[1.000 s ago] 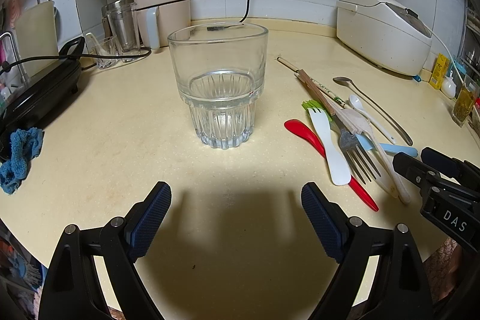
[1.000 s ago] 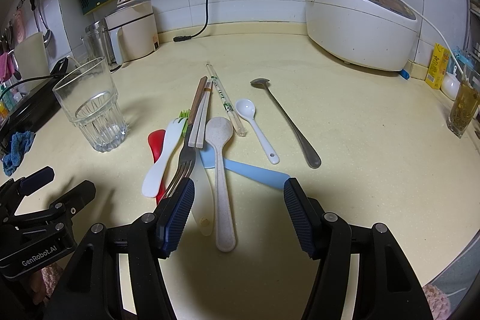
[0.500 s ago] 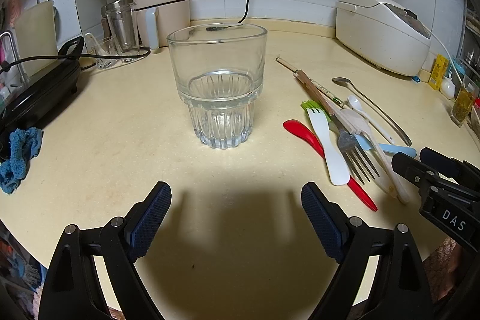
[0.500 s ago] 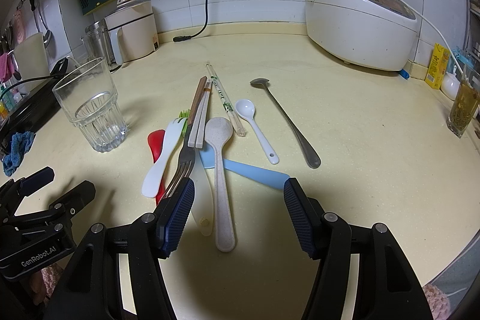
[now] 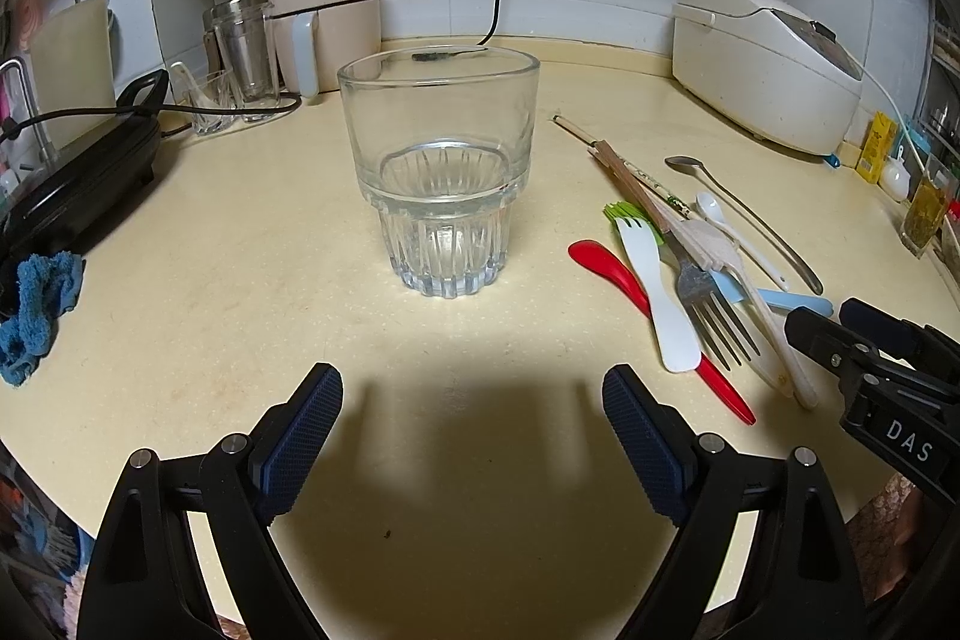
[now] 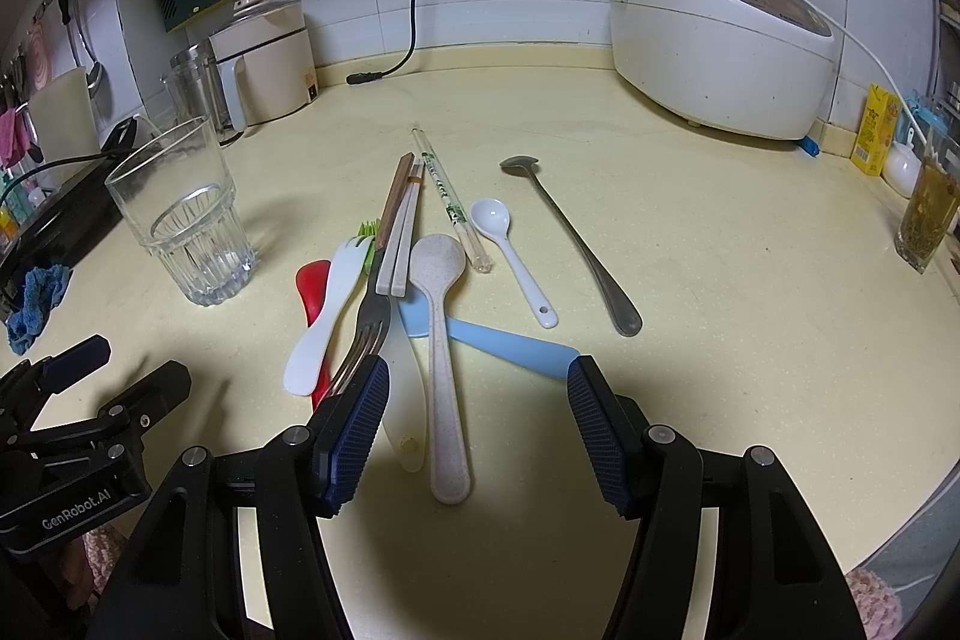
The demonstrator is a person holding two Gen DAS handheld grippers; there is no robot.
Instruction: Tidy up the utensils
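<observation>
The cream desk [image 6: 720, 280] fills both views. The glass [image 5: 441, 172] stands upright at centre of the left view, straight ahead of the released left claw [image 5: 473, 436]. The speckled spoon [image 6: 441, 340] lies lengthwise between the released right claw's [image 6: 477, 430] fingers, nearer that hand.

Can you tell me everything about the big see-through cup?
The glass cup is clear and thick, smooth near the rim and ribbed around its narrower base. It stands upright and looks empty. It sits on the yellowish counter, left of the pile of utensils, touching none of them. The open left gripper faces it, not touching.
</observation>
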